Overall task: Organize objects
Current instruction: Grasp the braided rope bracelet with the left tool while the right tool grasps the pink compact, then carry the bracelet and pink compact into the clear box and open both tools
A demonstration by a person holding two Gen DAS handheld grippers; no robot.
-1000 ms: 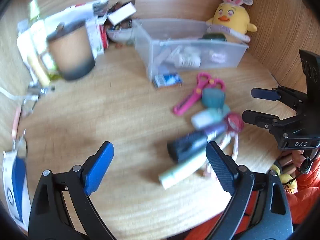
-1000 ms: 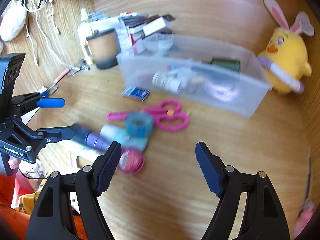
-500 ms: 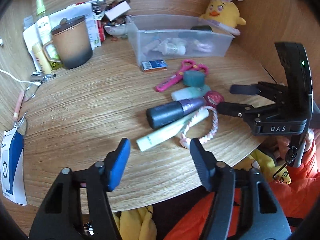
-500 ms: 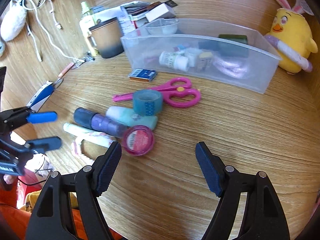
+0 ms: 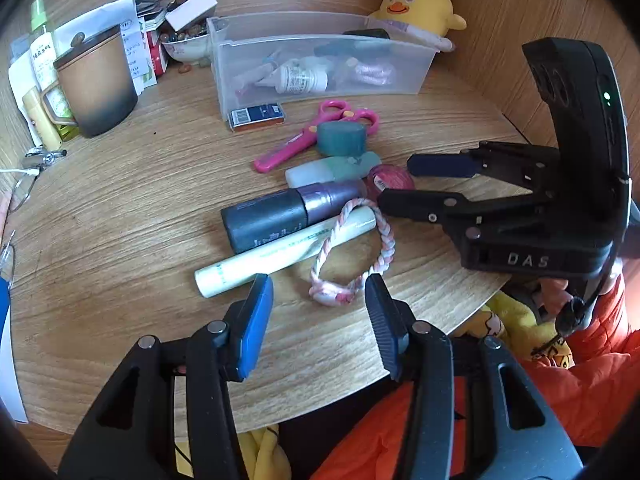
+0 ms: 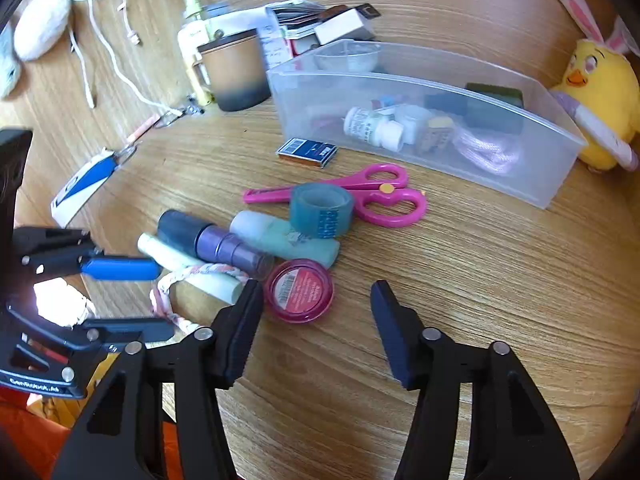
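A clear plastic bin [image 5: 400,74] [image 6: 520,184] holds small bottles and a pink cord. In front of it lie a blue card box [image 5: 258,116], pink scissors [image 6: 384,196], a teal tape roll [image 6: 322,210], a pale green tube bottle [image 6: 288,240], a dark bottle with a purple cap [image 5: 288,212], a pale stick tube [image 5: 280,254], a round pink tin [image 6: 299,291] and a braided pink-white loop [image 5: 352,252]. My left gripper [image 5: 318,304] is open just before the loop. My right gripper [image 6: 316,320] is open, just before the pink tin.
A brown mug [image 5: 98,86], papers and small boxes stand at the back left. A yellow chick plush [image 5: 416,4] sits behind the bin. White cables [image 6: 108,40] lie at the far left. The round table's front edge [image 5: 460,312] is close to both grippers.
Both grippers have pulled back towards the table's front edge and narrowed somewhat. The left now frames the braided loop; the right sits nearer the pink tin.
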